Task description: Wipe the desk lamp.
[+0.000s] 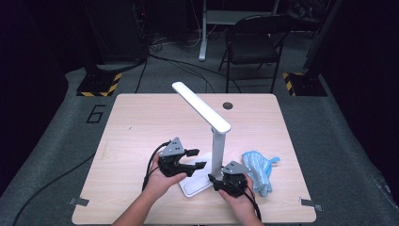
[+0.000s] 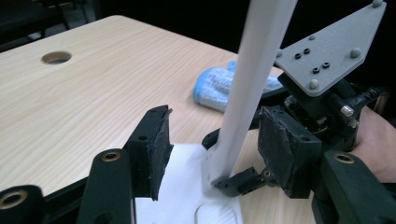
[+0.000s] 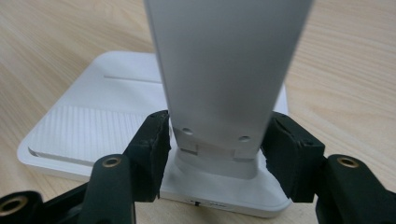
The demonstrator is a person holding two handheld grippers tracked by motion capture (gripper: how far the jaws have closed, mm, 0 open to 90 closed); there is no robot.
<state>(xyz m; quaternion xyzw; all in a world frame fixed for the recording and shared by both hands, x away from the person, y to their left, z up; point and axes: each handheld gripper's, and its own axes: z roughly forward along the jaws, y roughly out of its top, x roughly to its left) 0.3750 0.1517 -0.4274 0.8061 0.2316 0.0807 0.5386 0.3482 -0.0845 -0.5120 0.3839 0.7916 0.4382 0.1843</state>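
Observation:
A white desk lamp stands at the near middle of the wooden table [image 1: 136,122]. Its flat base [image 1: 194,184] lies on the tabletop, its post [image 1: 217,153] rises upright, and its long head [image 1: 200,106] slants up toward the far left. My right gripper [image 1: 219,182] [image 3: 215,137] is shut on the foot of the post [image 3: 224,70], with one pad pressed on either side just above the base [image 3: 93,126]. My left gripper [image 1: 197,160] [image 2: 212,135] hovers open over the base, left of the post [image 2: 247,88]. Nothing is between its jaws, which point toward the post.
A light blue cloth [image 1: 259,169] [image 2: 215,86] lies crumpled right of the lamp, near my right hand. A round cable hole [image 1: 227,105] [image 2: 56,57] sits at the table's far edge. A black chair [image 1: 254,42] stands on the floor beyond the table.

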